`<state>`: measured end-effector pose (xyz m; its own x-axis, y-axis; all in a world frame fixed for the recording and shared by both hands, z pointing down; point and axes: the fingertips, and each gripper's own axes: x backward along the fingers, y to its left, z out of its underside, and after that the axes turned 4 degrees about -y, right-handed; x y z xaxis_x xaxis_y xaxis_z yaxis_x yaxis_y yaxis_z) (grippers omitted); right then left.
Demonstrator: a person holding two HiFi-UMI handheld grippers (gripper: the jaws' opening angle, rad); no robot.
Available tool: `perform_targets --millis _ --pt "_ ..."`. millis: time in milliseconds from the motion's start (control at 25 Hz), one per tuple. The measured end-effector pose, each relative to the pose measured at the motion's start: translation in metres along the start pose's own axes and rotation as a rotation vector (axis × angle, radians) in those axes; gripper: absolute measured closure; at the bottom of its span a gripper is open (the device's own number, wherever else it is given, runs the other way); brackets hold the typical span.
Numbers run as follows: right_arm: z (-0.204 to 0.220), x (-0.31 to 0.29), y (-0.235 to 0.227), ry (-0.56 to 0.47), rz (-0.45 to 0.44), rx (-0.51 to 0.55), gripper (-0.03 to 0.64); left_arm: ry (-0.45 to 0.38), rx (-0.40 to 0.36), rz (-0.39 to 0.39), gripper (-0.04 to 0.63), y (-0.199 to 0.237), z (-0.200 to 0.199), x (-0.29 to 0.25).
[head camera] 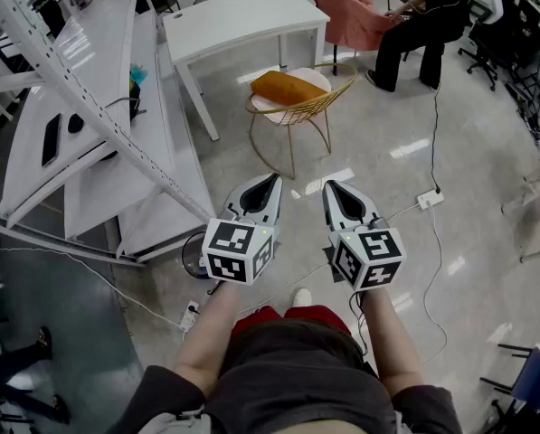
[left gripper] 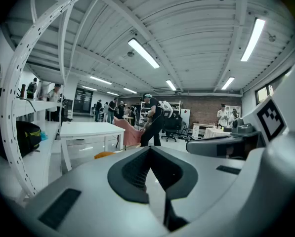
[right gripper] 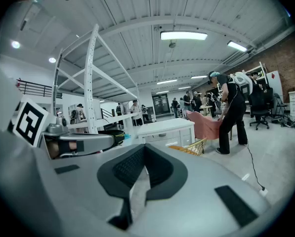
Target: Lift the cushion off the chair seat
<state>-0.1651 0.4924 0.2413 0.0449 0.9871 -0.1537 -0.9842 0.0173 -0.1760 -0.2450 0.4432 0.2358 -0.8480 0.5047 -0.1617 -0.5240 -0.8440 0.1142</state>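
Observation:
An orange cushion (head camera: 288, 87) lies on the seat of a gold wire chair (head camera: 298, 111), which stands on the floor some way ahead of me. My left gripper (head camera: 269, 180) and right gripper (head camera: 330, 188) are held side by side at waist height, well short of the chair. Both point toward it. Each has its jaws together with nothing between them. The left gripper view shows the left gripper (left gripper: 149, 150) and a sliver of the cushion (left gripper: 105, 154) low at the left. The right gripper view shows the right gripper (right gripper: 144, 147) and the chair (right gripper: 198, 144) beyond it.
A white table (head camera: 242, 16) stands just behind the chair, with a pink chair (head camera: 346, 16) and a person in black (head camera: 423, 25) beyond. White shelving (head camera: 98, 125) runs along the left. A power strip (head camera: 430, 199) and its cable lie on the floor at the right.

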Motion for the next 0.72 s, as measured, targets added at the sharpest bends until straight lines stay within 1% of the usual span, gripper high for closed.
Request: perform_targets --millis 400,720 --pt "0.004 -0.001 -0.016 0.007 -0.014 -0.017 0.598 0.009 0.013 -0.012 0.584 -0.006 0.005 -0.013" --pt "0.002 -0.006 -0.02 -0.005 -0.053 -0.028 0.598 0.008 0.022 -0.04 0.584 -0.002 0.004 -0.021"
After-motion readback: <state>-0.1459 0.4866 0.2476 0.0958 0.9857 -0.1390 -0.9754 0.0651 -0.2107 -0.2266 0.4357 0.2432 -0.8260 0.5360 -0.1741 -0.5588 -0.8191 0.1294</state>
